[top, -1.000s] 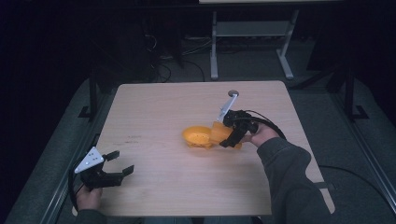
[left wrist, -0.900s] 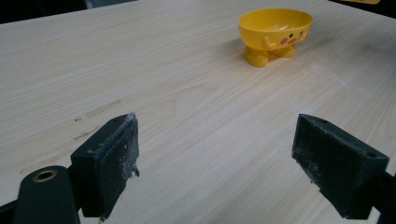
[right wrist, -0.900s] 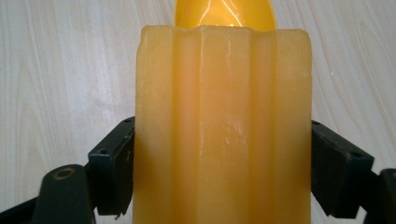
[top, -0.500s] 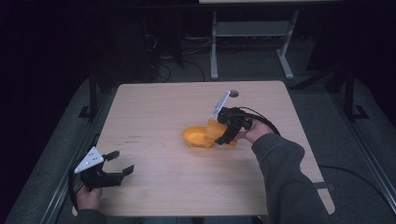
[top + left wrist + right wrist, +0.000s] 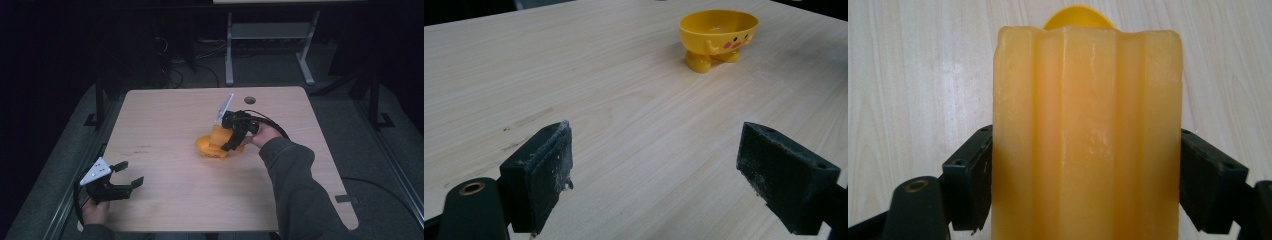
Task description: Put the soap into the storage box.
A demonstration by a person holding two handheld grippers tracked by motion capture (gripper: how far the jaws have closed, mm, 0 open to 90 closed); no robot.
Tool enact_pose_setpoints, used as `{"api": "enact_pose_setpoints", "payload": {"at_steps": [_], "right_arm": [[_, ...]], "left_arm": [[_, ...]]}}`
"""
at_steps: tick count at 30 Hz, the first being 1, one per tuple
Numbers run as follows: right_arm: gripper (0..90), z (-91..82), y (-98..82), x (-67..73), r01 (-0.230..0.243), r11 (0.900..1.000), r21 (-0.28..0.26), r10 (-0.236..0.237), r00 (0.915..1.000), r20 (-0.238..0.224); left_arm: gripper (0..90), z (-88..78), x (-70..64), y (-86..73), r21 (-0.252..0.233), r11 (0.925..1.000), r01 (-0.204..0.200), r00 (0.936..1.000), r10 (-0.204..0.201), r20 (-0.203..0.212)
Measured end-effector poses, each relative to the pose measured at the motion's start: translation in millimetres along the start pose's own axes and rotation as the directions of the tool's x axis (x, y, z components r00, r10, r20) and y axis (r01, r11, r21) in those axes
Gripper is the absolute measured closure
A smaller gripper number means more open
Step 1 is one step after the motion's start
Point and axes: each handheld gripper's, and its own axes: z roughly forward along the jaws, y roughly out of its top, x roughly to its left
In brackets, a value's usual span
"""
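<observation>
Pale orange ribbed block (image 5: 1087,135) clamped in right gripper (image 5: 231,136), above yellow footed plastic bowl (image 5: 718,36) with painted face, mid wooden desk (image 5: 165,115); no writing legible. Left gripper (image 5: 125,174) wide, idle at near left edge.

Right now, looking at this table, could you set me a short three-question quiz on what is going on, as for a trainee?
1. True or false: the left gripper has its jaws closed on the yellow bowl.
2. What does the right gripper hold? A) a spoon B) a pale orange ridged block C) a cloth
3. Fill in: in the left gripper view, the bowl stands on two short ____ and bears a painted face.

Key
1. False: its jaws stand wide apart over bare table, far from the bowl.
2. B: the block sits clamped between the jaws, just beside or over the bowl.
3. Feet.
</observation>
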Motion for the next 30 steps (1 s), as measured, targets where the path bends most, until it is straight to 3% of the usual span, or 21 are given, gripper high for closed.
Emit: {"api": "enact_pose_setpoints", "payload": {"at_steps": [15, 30], "right_arm": [[20.6, 14.2, 25.0, -1.9, 0.049, 0.998, 0.027, -0.048, 0.9986, -0.023], [20.6, 35.0, 29.0, -5.7, 0.038, 0.997, 0.062, -0.036, 0.9985, -0.042]], "left_arm": [[14.3, 0.3, 0.1, -0.5, -0.013, 0.9999, 0.007, 1.0000, -0.007, 0.003], [14.3, -0.6, 0.9, -0.5, -0.002, 1.0000, 0.000, 1.0000, 0.000, 0.000]]}}
